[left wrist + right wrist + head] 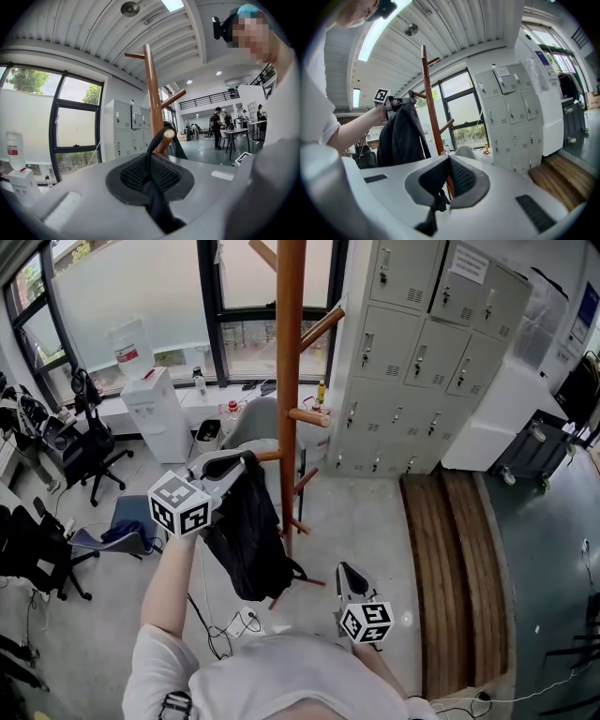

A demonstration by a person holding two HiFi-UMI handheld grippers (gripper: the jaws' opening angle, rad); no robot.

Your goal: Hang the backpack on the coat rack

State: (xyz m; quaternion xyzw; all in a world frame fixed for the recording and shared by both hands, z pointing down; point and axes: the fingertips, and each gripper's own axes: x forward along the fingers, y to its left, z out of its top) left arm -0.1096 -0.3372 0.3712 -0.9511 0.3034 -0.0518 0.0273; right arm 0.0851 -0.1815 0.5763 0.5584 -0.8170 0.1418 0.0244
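Closest to me, my right gripper [346, 572] hangs low in front of my chest. Its jaws are together with nothing between them, and it is well apart from the bag.

Further out at arm's length, my left gripper [246, 461] points level at the coat rack [289, 381]. Its jaws are nearly closed and pinch the carry loop [155, 140] of the backpack [248, 535], whose black body hangs straight down below the gripper, just beside the pole. This is the hand that has to finish the job; the other is not in reach.

What matters is just past my fingertips. A short peg [168, 137] slants up from the pole with its pale cut end toward me, so its long axis runs almost in line with my gripper. In the left gripper view the loop arches over that end and touches it. I judge the loop must slide further along the peg, toward the pole, before I let go.

I cannot tell how far the loop is seated, since the peg's shaft is hidden behind the strap. From the head view my gripper and the bag cover that peg's tip, and the bag also blocks part of the rack's foot.
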